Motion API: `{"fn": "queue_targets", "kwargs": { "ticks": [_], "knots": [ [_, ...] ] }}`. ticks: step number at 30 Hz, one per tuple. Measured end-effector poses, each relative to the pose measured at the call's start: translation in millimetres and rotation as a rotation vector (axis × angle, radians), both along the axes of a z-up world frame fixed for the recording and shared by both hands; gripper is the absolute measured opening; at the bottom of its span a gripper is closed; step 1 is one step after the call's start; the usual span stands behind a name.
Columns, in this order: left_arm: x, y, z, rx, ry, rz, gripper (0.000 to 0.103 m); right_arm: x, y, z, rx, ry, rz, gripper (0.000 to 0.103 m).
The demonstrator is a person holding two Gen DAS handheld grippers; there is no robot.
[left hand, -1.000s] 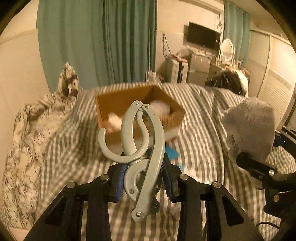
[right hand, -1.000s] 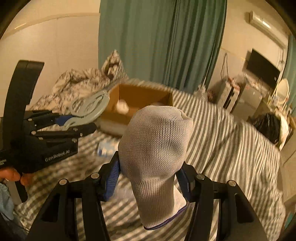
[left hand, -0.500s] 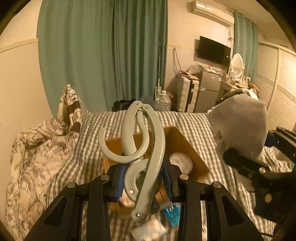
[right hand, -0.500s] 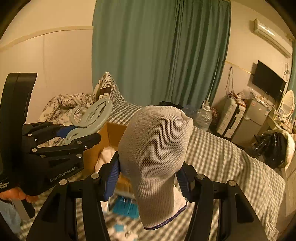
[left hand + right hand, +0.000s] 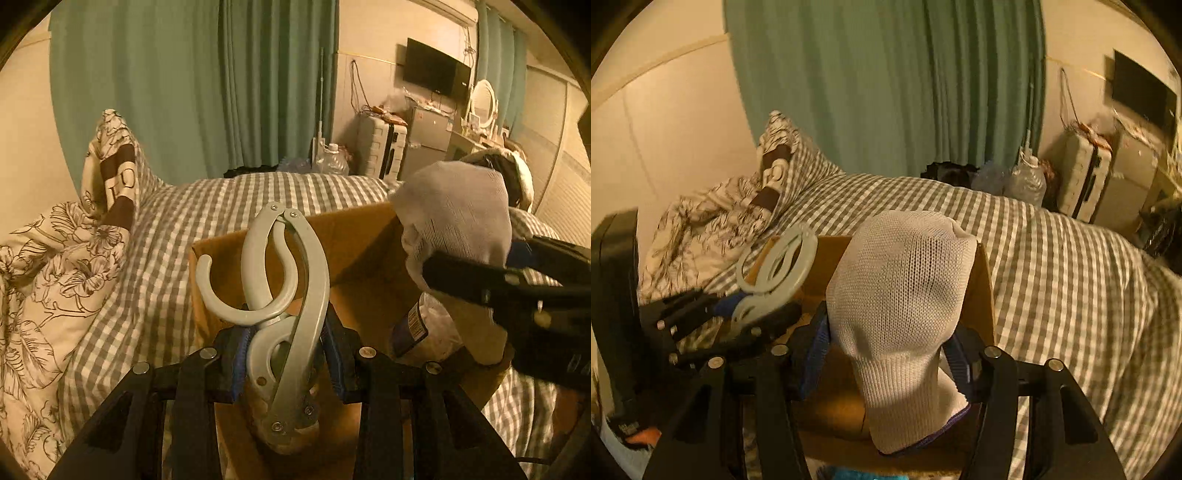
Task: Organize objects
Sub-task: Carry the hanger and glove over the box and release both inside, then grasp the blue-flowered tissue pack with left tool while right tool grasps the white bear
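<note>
My left gripper [image 5: 286,360] is shut on a grey folding plastic hanger [image 5: 284,291] and holds it upright over the open cardboard box [image 5: 362,240]. My right gripper [image 5: 888,354] is shut on a white knit glove [image 5: 901,314], also over the box [image 5: 982,295]. In the left wrist view the glove [image 5: 458,225] and right gripper [image 5: 517,291] are at the right, above the box's right side. In the right wrist view the hanger [image 5: 775,273] and left gripper [image 5: 713,321] are at the left. A plastic-wrapped item with a barcode [image 5: 424,328] lies inside the box.
The box sits on a bed with a grey checked cover [image 5: 1052,258]. A floral duvet and pillow [image 5: 55,266] are piled at the left. Green curtains [image 5: 221,85], a suitcase [image 5: 380,147] and a wall TV [image 5: 436,74] stand beyond the bed.
Both grippers have moved forward and down over the box, which now fills the lower views. Each still holds its object.
</note>
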State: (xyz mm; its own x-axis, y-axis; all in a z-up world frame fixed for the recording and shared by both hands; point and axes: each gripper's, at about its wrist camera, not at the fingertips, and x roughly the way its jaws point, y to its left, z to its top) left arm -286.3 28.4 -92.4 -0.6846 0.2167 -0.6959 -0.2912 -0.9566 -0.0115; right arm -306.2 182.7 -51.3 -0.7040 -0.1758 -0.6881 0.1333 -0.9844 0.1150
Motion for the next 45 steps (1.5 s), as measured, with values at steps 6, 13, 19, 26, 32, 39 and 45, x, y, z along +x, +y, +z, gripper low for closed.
{"fn": "queue_targets", "kwargs": {
  "ticks": [6, 13, 19, 26, 32, 39, 45],
  "knots": [
    [16, -1, 13, 0.017, 0.063, -0.003, 0.068, 24, 9, 25, -0.014, 0.081, -0.052, 0.087],
    [47, -12, 32, -0.01, 0.11, 0.05, 0.077, 79, 5, 61, 0.097, 0.152, -0.065, 0.092],
    [84, -25, 55, 0.021, 0.109, 0.081, 0.085, 136, 3, 91, 0.134, 0.211, -0.056, 0.094],
    [134, -34, 70, 0.004, 0.16, 0.123, 0.103, 194, 12, 105, 0.164, 0.225, -0.058, 0.096],
    [160, -36, 66, 0.02, 0.128, 0.157, 0.103, 229, 21, 84, 0.178, 0.192, -0.078, 0.098],
    [180, -28, 47, -0.049, 0.117, 0.179, 0.103, 244, 35, 54, 0.132, 0.15, -0.101, 0.098],
    [177, -18, 18, -0.102, 0.082, 0.169, 0.103, 237, 31, 32, 0.138, 0.117, -0.094, 0.098]
  ]
}}
